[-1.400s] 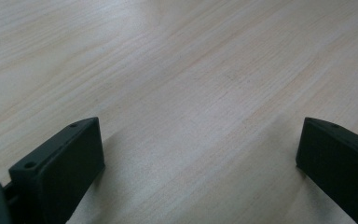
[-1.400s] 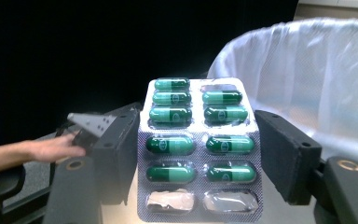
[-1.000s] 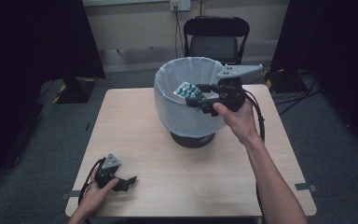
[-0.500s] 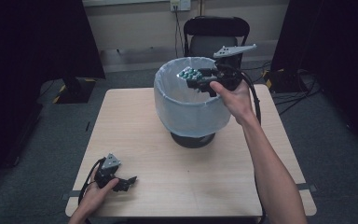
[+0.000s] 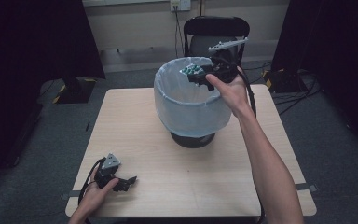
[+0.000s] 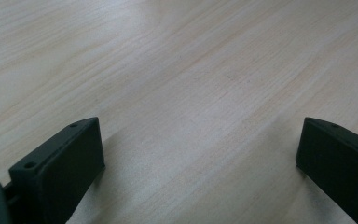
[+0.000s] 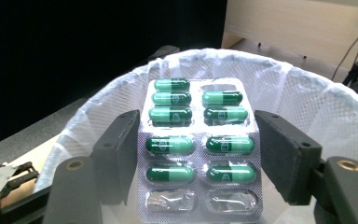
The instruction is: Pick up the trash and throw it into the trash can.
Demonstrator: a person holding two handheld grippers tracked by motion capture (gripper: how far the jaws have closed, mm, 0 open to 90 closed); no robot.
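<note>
Right gripper (image 7: pixel 193 154): jaws clenched on a blister pack (image 7: pixel 198 149) of green capsules, pads on its two long edges; pack sits centre of the right gripper view, foil face toward the camera; three pockets look emptied, one near the top, two at the bottom; print on the capsules too small to read; no brand or label legible.

High view: right gripper (image 5: pixel 204 75) sits upper centre of frame, pack (image 5: pixel 192 70) over the far rim of the lined bin (image 5: pixel 191 114); a second ago it was lower in frame, nearer the bin's right rim; judged: pack now over the opening, release is the likely next step.

Left gripper (image 5: pixel 121 183): lower left, resting on the bench (image 5: pixel 177 177), jaws apart, holding nothing.
</note>
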